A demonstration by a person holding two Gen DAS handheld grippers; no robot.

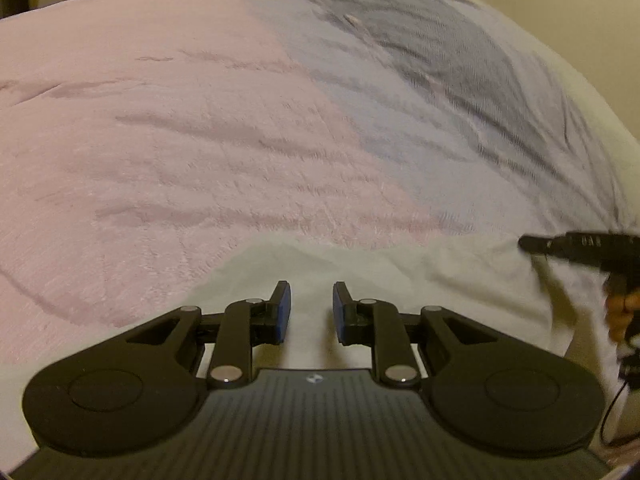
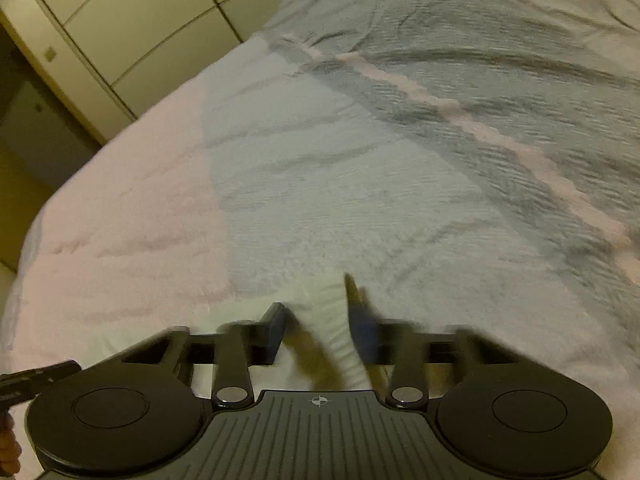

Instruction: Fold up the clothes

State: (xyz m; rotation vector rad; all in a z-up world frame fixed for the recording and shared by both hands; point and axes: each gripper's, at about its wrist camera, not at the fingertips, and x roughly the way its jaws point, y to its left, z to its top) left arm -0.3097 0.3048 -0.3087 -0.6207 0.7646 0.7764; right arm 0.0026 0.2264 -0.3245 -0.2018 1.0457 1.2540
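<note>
The white garment (image 1: 400, 264) lies along the near edge of the bed, over the pink fleece blanket (image 1: 160, 140) and, toward the bed's right side, over the grey striped cover (image 1: 440, 100). It looks spread rather than bunched, with a soft ridge near its far hem.

The left gripper (image 1: 312, 308) hangs above the garment's near part. Its jaws stand a narrow gap apart with white cloth showing behind them, and nothing looks pinched. The right gripper (image 2: 320, 320) is smeared by motion in its own view. I read it as closed, with a rumpled fold of the garment just where its fingers meet. Whether that fold is actually caught I cannot tell. From the left wrist view its tip reaches in over the garment's right side, with the person's hand (image 1: 620, 312) behind it.

The step in hand seems to be taking hold of the near hem at two points, ready for a fold toward the bed's far edge. To do it well, the left jaws should probably come down onto the hem and take only the white layer, not the fleece beneath. The two grips should sit level with each other along the near edge. Before lifting, a small tug on the right side would show whether the cloth is truly caught. Both hands should then rise together, so that the fold line stays parallel to the bed's edge.
</note>
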